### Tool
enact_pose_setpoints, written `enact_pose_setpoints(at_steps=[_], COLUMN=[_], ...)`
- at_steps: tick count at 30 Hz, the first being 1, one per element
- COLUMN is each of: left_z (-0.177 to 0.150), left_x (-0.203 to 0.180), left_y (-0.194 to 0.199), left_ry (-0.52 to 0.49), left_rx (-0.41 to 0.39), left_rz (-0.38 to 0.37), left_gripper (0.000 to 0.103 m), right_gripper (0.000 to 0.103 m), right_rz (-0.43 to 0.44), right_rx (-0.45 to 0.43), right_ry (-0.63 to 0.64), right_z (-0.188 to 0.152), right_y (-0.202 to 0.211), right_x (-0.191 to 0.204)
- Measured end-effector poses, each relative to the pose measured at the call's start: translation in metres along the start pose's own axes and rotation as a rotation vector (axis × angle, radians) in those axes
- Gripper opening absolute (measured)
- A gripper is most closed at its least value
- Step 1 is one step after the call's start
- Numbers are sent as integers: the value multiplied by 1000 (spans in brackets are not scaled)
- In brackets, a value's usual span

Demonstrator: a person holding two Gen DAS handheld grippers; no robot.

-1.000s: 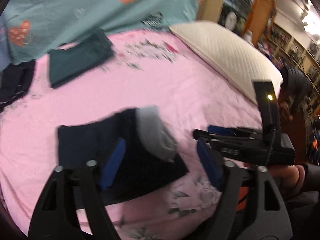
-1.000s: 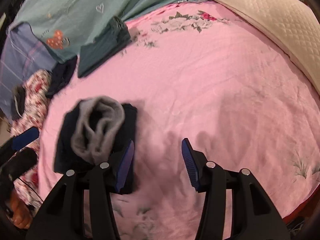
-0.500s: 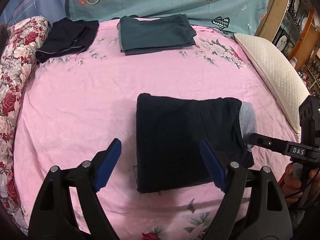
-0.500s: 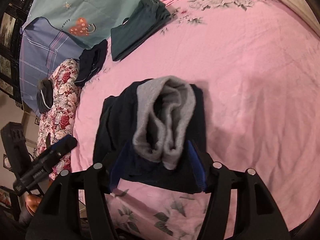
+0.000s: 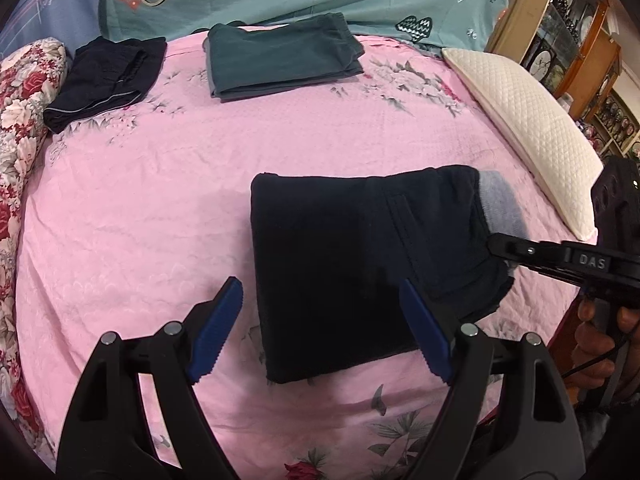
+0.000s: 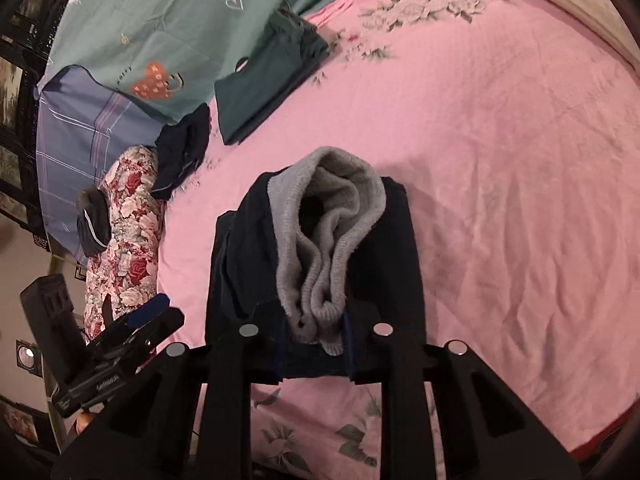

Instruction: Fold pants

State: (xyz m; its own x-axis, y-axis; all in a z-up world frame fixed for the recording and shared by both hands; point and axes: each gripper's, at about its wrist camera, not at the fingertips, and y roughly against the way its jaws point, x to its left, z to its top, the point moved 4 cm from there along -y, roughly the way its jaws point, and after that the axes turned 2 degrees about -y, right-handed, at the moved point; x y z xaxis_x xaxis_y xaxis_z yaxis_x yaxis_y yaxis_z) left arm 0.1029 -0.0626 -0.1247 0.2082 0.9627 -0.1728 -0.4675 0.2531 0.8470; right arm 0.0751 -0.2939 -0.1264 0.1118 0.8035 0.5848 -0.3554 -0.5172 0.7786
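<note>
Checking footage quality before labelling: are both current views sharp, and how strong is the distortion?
Left wrist view: sharp, folded dark pants crisp; fisheye bulges the pink bed. Right wrist view: also sharp, grey waistband detailed; corners vignetted black.

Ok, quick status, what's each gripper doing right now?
Left gripper: open, holding nothing.
Right gripper: shut on the dark pants at the grey-lined waistband.

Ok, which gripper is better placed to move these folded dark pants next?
Right. The right gripper is closed on the folded pants' waistband end, while the left gripper hangs open above them, gripping nothing.
</note>
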Motion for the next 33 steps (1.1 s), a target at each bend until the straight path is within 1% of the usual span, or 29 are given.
enact_pose_setpoints(at_steps=[2,3,5,7,9,10,11,12,14,15,18,19,20,21,22,24,26,27,28,29,30,33], left_z=[3,4,6,9,13,13,10,8,2,1,0,1,1,0,0,-1,-1,-1,-1,-1,-1,-5], left_x=[-3,-5,-11,-19,-29,-33,-37,-39,-41,-41,-41,-41,-41,-41,-41,-42,-41,-41,-41,-40,-40,-42], left_y=[0,-2,-10,-17,-26,-35,-49,-57,-74,-78,-80,-81,-82,-82,-81,-81,-80,-80,-80,-80,-80,-83], left_ry=[-12,-23,-36,-56,-88,-113,-141,-151,-160,-166,-169,-168,-166,-165,-164,-163,-163,-162,-162,-161,-161,-177], left_rx=[-5,-3,4,5,9,28,60,84,126,131,132,133,133,133,132,131,131,131,131,131,132,137], left_rz=[-12,-19,-32,-46,-55,-48,-24,-15,-8,5,7,6,4,4,4,7,8,7,6,3,-2,3], left_gripper=[82,82,82,82,82,82,82,82,81,81,81,81,81,81,82,82,82,82,82,82,82,83], right_gripper=[22,22,25,28,39,46,54,54,54,54,54,54,54,53,52,47,46,45,42,40,38,37], right_rz=[-15,-26,-49,-60,-74,-106,-146,-182,-198,-217,-249,-239,-222,-188,-151,-135,-118,-122,-174,-213,-224,-203], right_rx=[1,15,51,64,68,72,69,60,38,2,-141,-194,-214,-222,-214,-196,-134,-111,-74,-63,-52,-61], right_ry=[-25,-50,-109,-118,-89,-65,-51,-31,-19,-3,141,210,242,280,302,310,282,275,278,283,286,334], right_z=[-6,-10,-18,-23,-21,-20,-19,-17,-14,-10,5,13,16,21,26,33,37,38,36,35,33,28], right_y=[4,1,-15,-26,-25,-22,-19,-14,-1,9,38,45,46,44,35,17,-12,-20,-36,-45,-52,-51], right_x=[-10,-19,-40,-48,-42,-39,-38,-37,-33,-30,6,26,36,49,58,64,55,49,36,26,17,4])
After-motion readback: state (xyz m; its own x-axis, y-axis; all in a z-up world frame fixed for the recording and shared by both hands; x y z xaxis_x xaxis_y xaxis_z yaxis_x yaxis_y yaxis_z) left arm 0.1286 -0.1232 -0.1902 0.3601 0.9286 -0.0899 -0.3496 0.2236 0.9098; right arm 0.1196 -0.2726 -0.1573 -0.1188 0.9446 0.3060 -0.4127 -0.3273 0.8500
